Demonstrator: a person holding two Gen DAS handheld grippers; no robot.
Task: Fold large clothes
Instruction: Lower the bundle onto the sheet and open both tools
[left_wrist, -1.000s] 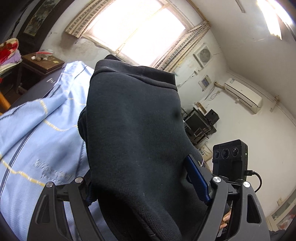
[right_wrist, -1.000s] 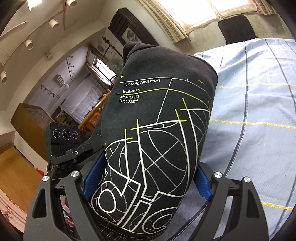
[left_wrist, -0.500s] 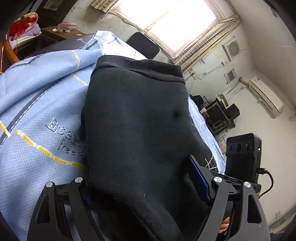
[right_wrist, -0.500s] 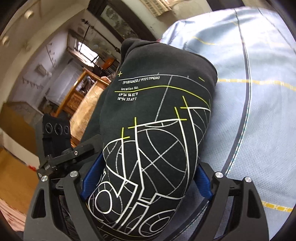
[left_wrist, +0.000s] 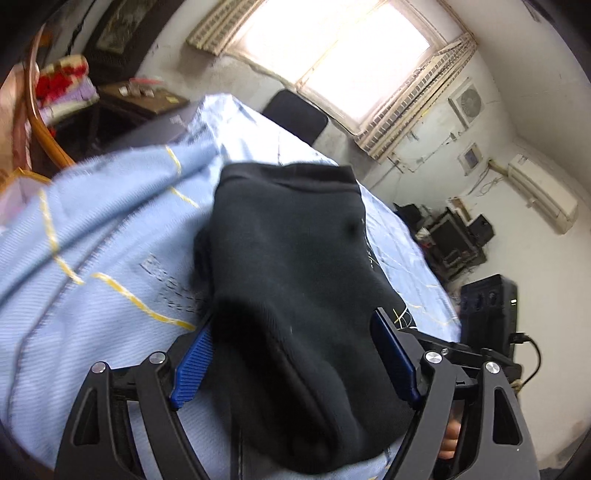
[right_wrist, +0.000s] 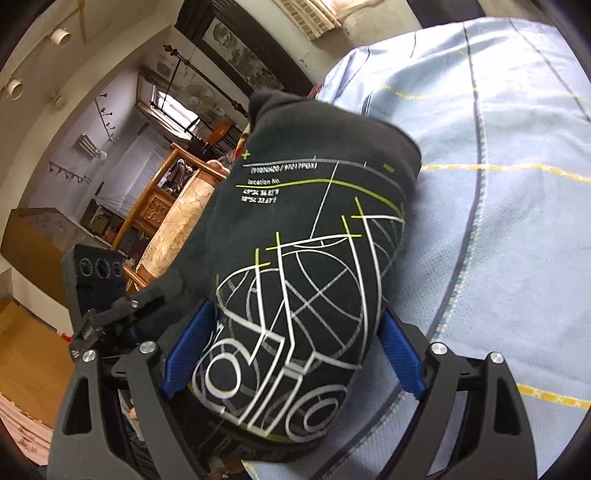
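Both pairs of jaws stand wide, and each has a thick folded bundle of the same black garment filling the gap between its blue pads. In the left gripper the plain dark side of the sweatshirt bulges up between the pads and runs forward past the fingertips to its ribbed hem. In the right gripper the printed side shows, with white and yellow line graphics and small lettering, pressed from both sides by the pads. Wide as the jaws are, the cloth fills them, so I read both as gripping and not loose.

As a judgement, the step in hand is carrying the already folded garment down to lay it flat; the fold itself looks done. The next move calls for lowering both ends together until the bundle rests level, then opening the jaws and drawing back without dragging the layers apart.

Just beneath and ahead of the jaws lies a light blue bedspread with thin yellow and grey stripes; whether the garment's underside already touches it I cannot tell. Beyond the left fingertips are a bright window, a wall air conditioner and dark equipment. Beyond the right fingertips stand wooden furniture and a framed picture.
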